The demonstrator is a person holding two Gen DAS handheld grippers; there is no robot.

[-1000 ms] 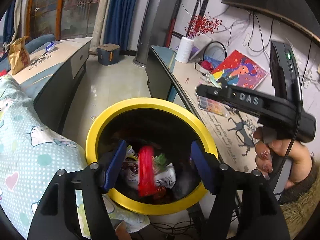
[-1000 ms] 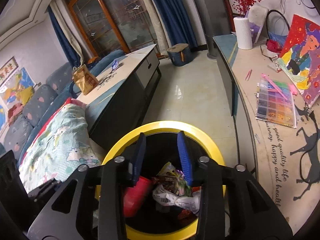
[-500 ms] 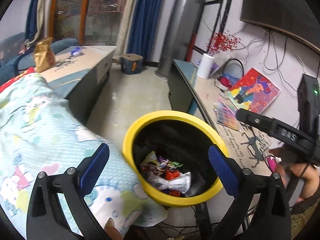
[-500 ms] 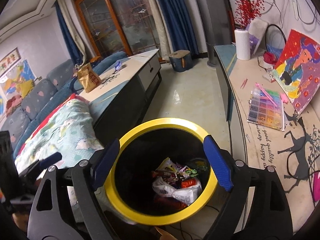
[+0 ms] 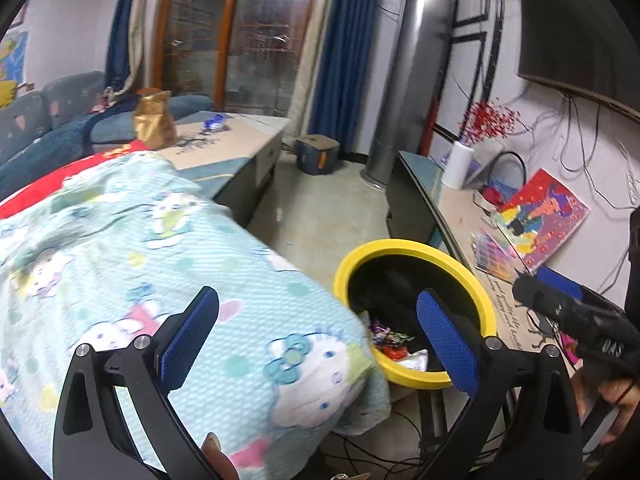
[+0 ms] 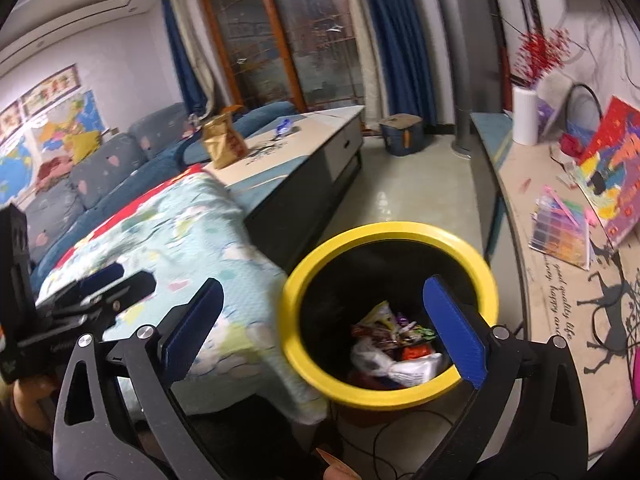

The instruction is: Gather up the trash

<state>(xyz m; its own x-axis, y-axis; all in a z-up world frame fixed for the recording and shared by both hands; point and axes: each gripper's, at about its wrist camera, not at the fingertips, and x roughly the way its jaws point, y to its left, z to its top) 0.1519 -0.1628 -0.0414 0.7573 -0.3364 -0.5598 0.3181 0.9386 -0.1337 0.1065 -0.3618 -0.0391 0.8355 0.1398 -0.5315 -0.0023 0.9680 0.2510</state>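
Grippers first: left gripper [image 5: 316,326] is standing wide open with nothing between its blue pads [image 5: 188,332], hanging over the edge of a patterned blanket [image 5: 172,264]. Right gripper [image 6: 322,320] is also gaping fully, nothing in it; its jaws have just been opening and the frames are showing them empty. Its right pad [image 6: 454,326] is sitting in line with the bin's mouth, left pad over the blanket.

Trash bin [image 6: 390,316], black with a yellow rim, is standing on the floor just beside the blanket's corner and against the long surface [image 6: 560,280] on the right. Trash [image 6: 394,346] is lying at the bottom of the bin: crumpled wrappers, a white bag, something red-orange. Cables are trailing on the floor under the bin.

On the long surface a colour palette [image 6: 560,232] and a bright painting [image 6: 612,168] are lying further along, then a white vase [image 6: 525,116] with red sprigs.

Further back, a low coffee table [image 6: 304,140] is carrying a brown paper bag [image 6: 222,142] and a small blue wrapper [image 6: 284,126]. A grey-blue sofa [image 6: 100,168] is running along the left, a small blue box [image 6: 402,134] is sitting on the floor near the blue curtains [image 6: 396,36].
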